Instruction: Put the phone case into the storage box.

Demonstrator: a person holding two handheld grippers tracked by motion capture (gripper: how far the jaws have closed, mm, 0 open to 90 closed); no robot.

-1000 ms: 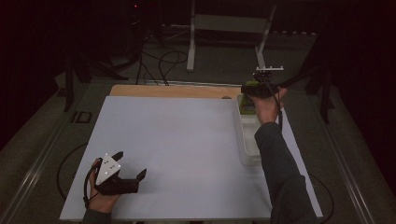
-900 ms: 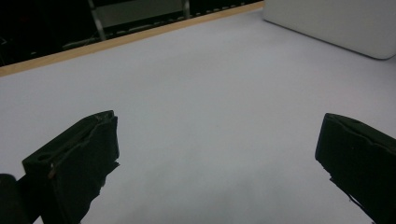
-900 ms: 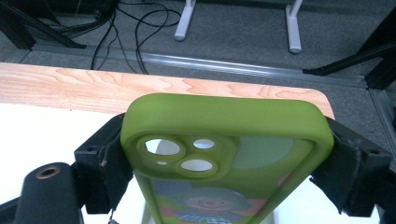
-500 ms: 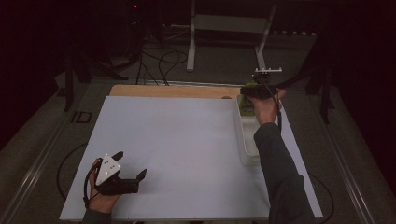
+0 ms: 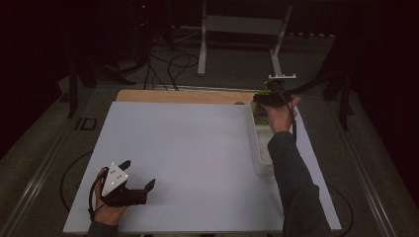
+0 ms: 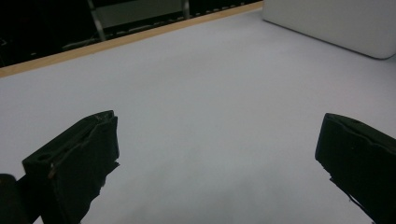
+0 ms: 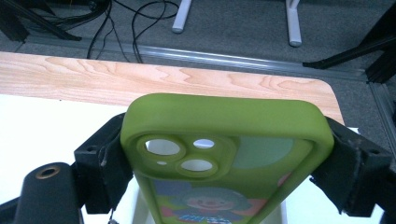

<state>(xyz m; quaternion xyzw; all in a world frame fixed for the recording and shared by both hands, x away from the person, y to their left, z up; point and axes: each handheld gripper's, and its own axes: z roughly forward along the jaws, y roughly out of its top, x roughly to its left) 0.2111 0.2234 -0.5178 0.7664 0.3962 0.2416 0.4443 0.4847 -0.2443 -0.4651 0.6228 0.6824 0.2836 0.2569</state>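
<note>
The phone case (image 7: 224, 154) is clamped by its long edges in the right tongs (image 7: 224, 161) above the bin (image 5: 262, 148), camera end pointed away toward the tabletop's (image 5: 197, 148) far edge. The left tongs (image 6: 217, 158) are held wide open, empty, near the front.

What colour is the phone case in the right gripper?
Lime green phone case, with a cartoon figure printed low on it; clearest in the right gripper view.
</note>
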